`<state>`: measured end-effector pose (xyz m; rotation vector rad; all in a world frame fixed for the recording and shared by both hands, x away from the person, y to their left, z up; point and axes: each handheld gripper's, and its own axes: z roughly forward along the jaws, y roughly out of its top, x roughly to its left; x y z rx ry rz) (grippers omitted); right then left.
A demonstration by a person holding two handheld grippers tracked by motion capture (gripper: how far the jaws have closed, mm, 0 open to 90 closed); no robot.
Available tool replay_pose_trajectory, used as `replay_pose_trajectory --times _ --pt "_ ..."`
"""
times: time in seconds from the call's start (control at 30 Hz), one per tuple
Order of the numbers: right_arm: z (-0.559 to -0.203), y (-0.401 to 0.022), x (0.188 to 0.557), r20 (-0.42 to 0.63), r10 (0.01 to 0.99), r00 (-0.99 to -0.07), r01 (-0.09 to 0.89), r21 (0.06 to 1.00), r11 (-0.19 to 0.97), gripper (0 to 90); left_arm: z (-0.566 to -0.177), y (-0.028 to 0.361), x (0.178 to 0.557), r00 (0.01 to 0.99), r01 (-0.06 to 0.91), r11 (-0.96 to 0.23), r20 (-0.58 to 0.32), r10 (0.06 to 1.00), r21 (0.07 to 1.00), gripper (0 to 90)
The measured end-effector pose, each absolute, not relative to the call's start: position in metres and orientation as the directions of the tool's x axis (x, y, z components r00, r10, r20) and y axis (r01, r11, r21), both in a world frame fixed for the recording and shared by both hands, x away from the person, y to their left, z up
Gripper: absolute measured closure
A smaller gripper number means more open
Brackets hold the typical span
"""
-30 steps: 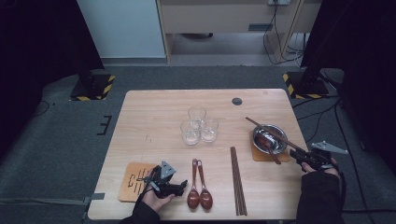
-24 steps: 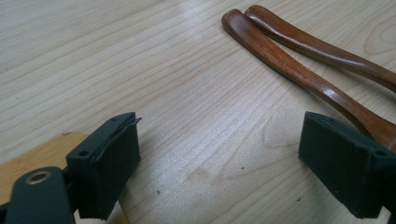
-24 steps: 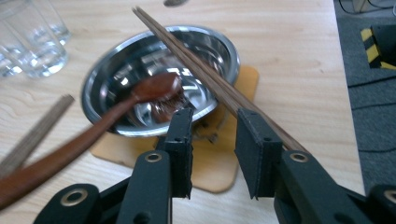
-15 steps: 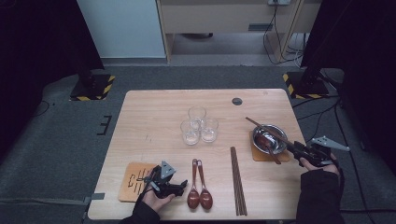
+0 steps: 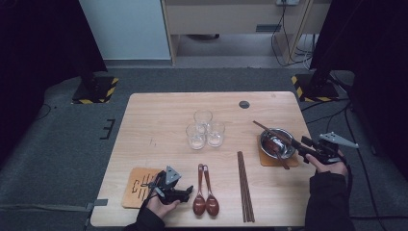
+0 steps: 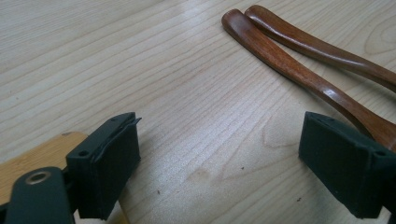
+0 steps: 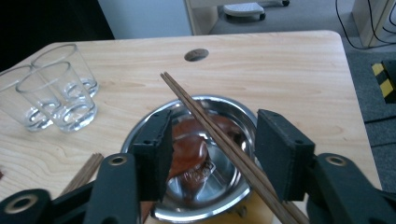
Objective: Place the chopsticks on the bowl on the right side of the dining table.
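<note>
A light wooden table [image 5: 159, 120] seen from above, with a person's two hands entering at six o'clock, each holding a black two-jaw gripper.

At about four o'clock on the table, a round shiny steel bowl [image 5: 277, 143] sits on a square cork coaster [image 5: 265, 159]. A pair of dark brown wooden chopsticks [image 5: 272, 137] lies across the bowl's rim, running from eleven o'clock to five o'clock. Inside the bowl rests a reddish-brown wooden spoon [image 7: 189, 149].

The right gripper [image 5: 305, 146] hovers just beside the bowl at its three o'clock side. Its jaws have just been opening and now stand moderately wide; in the right gripper view the chopsticks pass between them without either pad pressing on the wood. This reads as the release step: the chopsticks have been laid on the bowl. The next move likely calls for drawing the gripper straight back without nudging the sticks off the rim.

The left gripper [image 5: 185, 190] rests near six o'clock, jaws apart and empty, between a slotted wooden coaster [image 5: 137, 186] and two brown wooden spoons [image 5: 205, 201]. Another chopstick pair [image 5: 245, 186] lies nearby. Three clear drinking glasses [image 5: 204, 129] cluster at the centre.
</note>
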<state>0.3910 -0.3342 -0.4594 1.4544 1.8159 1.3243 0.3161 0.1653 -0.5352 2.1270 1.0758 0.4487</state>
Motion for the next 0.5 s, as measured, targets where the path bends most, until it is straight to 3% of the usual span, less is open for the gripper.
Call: replay_pose_trajectory --times 0.5 --pt "-0.452 -0.319 0.415 0.199 0.899 -0.391 0.467 0.884 0.008 44.8 -0.535 0.165 0.316 0.595 0.561 -0.409 -0.007 0.804 0.719 11.5"
